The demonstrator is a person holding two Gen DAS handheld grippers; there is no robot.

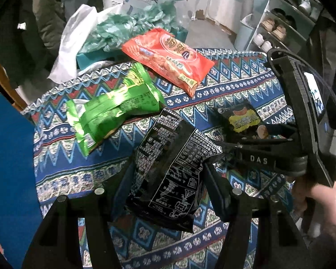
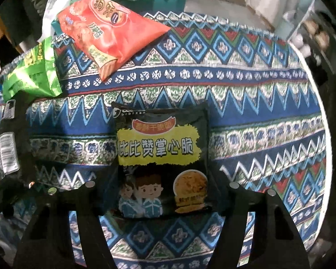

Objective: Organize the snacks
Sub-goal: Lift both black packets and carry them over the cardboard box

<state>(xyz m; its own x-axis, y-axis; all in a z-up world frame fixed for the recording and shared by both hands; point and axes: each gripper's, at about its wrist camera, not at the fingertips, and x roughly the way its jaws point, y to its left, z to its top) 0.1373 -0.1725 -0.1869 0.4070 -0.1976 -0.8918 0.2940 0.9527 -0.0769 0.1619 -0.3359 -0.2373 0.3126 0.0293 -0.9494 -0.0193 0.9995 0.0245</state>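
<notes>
My left gripper (image 1: 165,179) is shut on a black snack packet (image 1: 170,170), back side up with white print, held over the patterned tablecloth (image 1: 62,174). My right gripper (image 2: 161,179) is shut on a second black snack packet (image 2: 161,161) with a yellow label and cartoon children; it also shows in the left wrist view (image 1: 242,118). A green snack bag (image 1: 109,109) and a red snack bag (image 1: 168,60) lie further back on the cloth. They also show in the right wrist view, green (image 2: 33,74) at the left, red (image 2: 105,33) at the top.
The round table's edge (image 2: 311,89) curves along the right. Crumpled teal paper (image 1: 127,27) and a white plastic bag (image 1: 74,38) sit beyond the far edge. A shoe rack (image 1: 284,22) stands at the back right. A blue surface (image 1: 9,157) is at the left.
</notes>
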